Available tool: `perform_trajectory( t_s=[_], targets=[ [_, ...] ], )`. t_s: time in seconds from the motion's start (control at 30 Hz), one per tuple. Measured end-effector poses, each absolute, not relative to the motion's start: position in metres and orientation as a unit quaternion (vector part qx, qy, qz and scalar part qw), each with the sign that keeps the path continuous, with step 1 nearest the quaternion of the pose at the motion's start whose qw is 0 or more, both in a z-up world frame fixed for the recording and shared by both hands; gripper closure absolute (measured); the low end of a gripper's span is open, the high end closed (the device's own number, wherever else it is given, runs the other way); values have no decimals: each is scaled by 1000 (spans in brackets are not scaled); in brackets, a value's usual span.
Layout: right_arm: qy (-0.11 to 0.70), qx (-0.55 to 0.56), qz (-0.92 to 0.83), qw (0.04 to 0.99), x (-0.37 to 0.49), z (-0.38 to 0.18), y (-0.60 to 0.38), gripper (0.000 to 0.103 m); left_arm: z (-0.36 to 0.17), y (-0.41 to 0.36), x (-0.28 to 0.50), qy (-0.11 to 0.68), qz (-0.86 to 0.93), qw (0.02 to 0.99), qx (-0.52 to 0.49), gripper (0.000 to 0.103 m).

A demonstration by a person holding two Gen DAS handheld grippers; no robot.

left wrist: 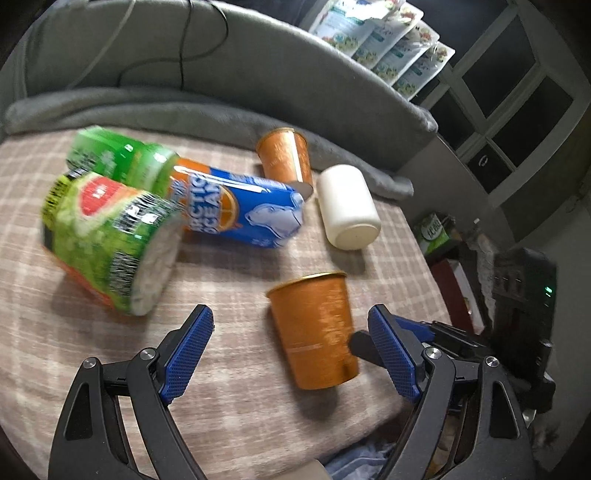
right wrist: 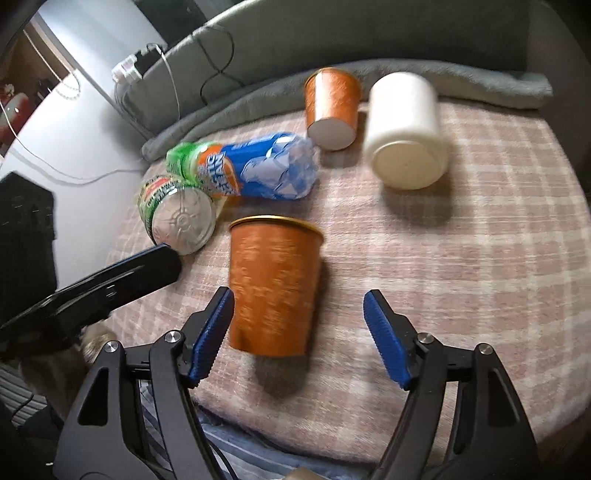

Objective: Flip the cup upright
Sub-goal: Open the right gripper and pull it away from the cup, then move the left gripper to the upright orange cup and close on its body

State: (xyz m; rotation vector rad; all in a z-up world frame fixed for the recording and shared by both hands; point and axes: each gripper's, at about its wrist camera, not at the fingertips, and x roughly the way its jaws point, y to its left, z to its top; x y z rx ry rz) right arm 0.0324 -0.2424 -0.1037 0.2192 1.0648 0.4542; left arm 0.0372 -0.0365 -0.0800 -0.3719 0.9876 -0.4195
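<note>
Tall orange paper cup (right wrist: 274, 286), gold-rimmed, upright on checked pink blanket (right wrist: 480, 258), between spread fingers of right hand-held gripper (right wrist: 298, 325), left hand-held gripper (left wrist: 291, 347) likewise released; risk: soft bedding tips it.

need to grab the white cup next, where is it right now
The white cup lies on its side at the far right of the checked blanket in the right wrist view, just right of the far orange cup, near the grey cushion.

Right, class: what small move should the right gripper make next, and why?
Probably draw the right gripper straight back. Its jaws are open, and the near orange cup between them already stands rim up; one finger sits close beside it, so a sideways move might tip it.
</note>
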Motion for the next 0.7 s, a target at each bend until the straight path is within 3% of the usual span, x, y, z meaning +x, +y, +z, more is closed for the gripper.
perform_trajectory(
  t_s=[0.7],
  targets=[
    [474,168,140,853,-10,-104,-321,28,-118,-56,75,540,-212,782,-227,20]
  ],
)
